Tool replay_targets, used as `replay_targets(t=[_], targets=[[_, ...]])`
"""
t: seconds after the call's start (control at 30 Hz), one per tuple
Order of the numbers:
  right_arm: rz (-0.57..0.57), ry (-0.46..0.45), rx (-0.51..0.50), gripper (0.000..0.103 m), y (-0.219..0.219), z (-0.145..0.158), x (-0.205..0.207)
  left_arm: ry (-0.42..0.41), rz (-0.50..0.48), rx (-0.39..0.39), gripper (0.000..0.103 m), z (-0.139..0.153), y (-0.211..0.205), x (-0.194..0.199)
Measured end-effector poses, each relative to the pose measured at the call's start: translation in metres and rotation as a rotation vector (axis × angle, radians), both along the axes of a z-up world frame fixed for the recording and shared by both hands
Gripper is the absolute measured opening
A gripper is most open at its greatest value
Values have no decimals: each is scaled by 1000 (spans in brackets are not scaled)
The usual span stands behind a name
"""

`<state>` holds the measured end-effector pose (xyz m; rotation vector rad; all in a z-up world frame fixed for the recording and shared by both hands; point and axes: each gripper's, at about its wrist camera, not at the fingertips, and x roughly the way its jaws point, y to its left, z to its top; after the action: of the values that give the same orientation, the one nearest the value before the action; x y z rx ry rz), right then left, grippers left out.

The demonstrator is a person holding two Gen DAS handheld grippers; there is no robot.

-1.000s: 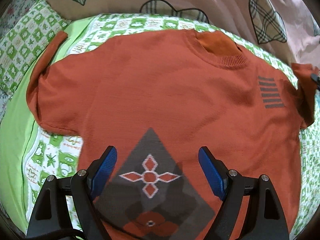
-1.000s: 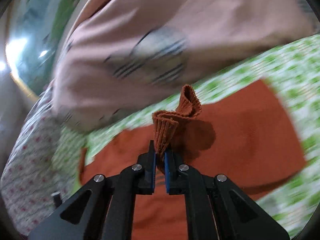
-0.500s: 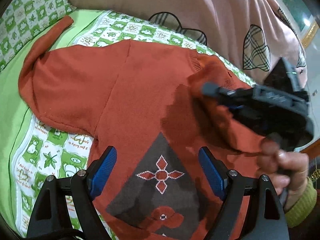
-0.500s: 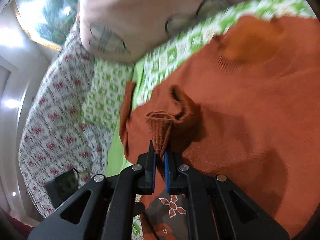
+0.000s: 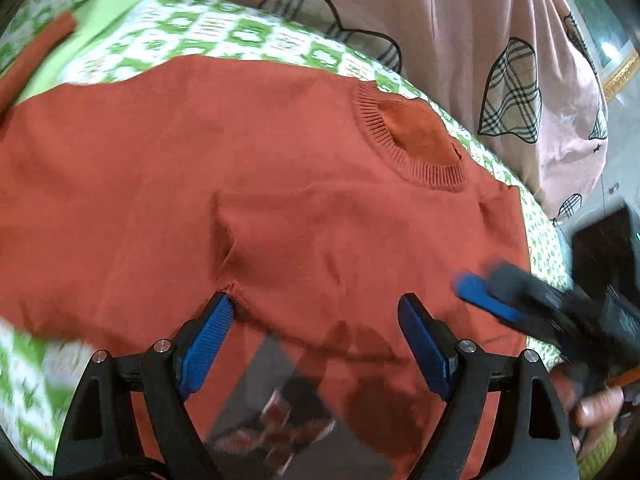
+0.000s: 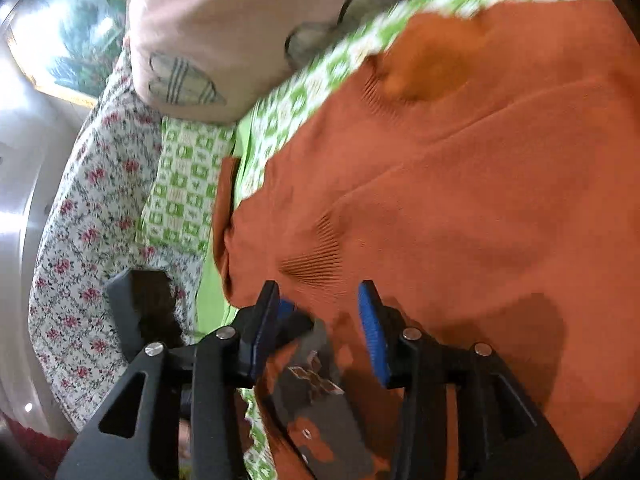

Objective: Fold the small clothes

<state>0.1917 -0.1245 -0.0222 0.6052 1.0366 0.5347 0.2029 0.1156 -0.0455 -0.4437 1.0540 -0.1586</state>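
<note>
1. I'm looking at a bedroom in a home: the work surface is a bed (image 5: pixel 248 36) covered by a green-and-white patterned sheet (image 6: pixel 188 184).
2. A pink quilt (image 5: pixel 460 40) with plaid heart patches is bunched at the far side.
3. A floral cover (image 6: pixel 80 216) lies beside the sheet.
4. A gold-framed picture (image 6: pixel 72 36) hangs on the wall.

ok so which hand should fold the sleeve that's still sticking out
Probably left: the open left claw hangs nearer the unfolded sleeve; the right claw, opening, sits over the folded sleeve.
</note>
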Motion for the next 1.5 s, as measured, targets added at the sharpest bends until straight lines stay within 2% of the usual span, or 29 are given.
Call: replay_targets(t=[0.07,0.13,0.17,0.2,0.23,0.27,0.3,0.47,0.5,0.6,0.73,0.77,0.8,0.87,1.0,1.07,1.2,1.23,1.27,1.3,1.4,1.5], targets=[[-53,-18,-3,43,-23,8,-13,12,7,18,85,-7,-4,17],[-105,-27,-16,43,-42,13,-27,-17,20,17,79,-8,-4,27],[-131,-31,-32,43,-53,15,-34,-40,21,25,62,-7,-4,27],[-149,-33,-45,43,-58,16,-38,-46,11,32,34,-6,-5,28],[-176,-34,-63,43,-69,16,-46,-42,2,30,19,-7,-4,29],[-191,-35,-74,43,-77,17,-52,-43,-3,24,9,-8,-2,28],[-206,-37,-87,43,-82,17,-56,-54,-5,22,7,-5,-1,25],[-295,-41,-153,43,-118,22,-70,-189,53,56,4,35,28,-4],[-313,-46,-158,43,-124,24,-72,-196,72,72,4,35,36,-6],[-358,-54,-175,43,-140,27,-71,-125,94,140,4,16,51,-3],[-408,-57,-220,43,-154,27,-67,-136,91,168,6,17,46,-6],[-420,-63,-249,43,-158,28,-65,-127,88,176,12,18,44,-6],[-426,-66,-273,43,-162,28,-63,-98,94,170,25,15,44,-4],[-439,-70,-321,44,-170,30,-56,-41,106,131,41,7,47,-4],[-472,-83,-387,54,-186,34,-36,-14,125,122,49,2,49,-16],[-470,-89,-430,57,-189,34,-24,0,124,126,49,-1,48,-19],[-401,-22,-498,59,-186,16,9,17,124,135,49,-3,46,-17],[-360,4,-508,54,-183,8,18,18,125,132,49,-3,44,-15],[-331,22,-513,10,-182,4,23,21,124,130,49,-2,43,-14],[-313,31,-503,12,-183,4,25,20,121,121,49,-2,42,-13],[-400,-15,-481,11,-205,25,13,22,118,119,49,-3,36,-9],[-422,18,-451,11,-222,19,12,40,128,113,49,-10,31,-5]])
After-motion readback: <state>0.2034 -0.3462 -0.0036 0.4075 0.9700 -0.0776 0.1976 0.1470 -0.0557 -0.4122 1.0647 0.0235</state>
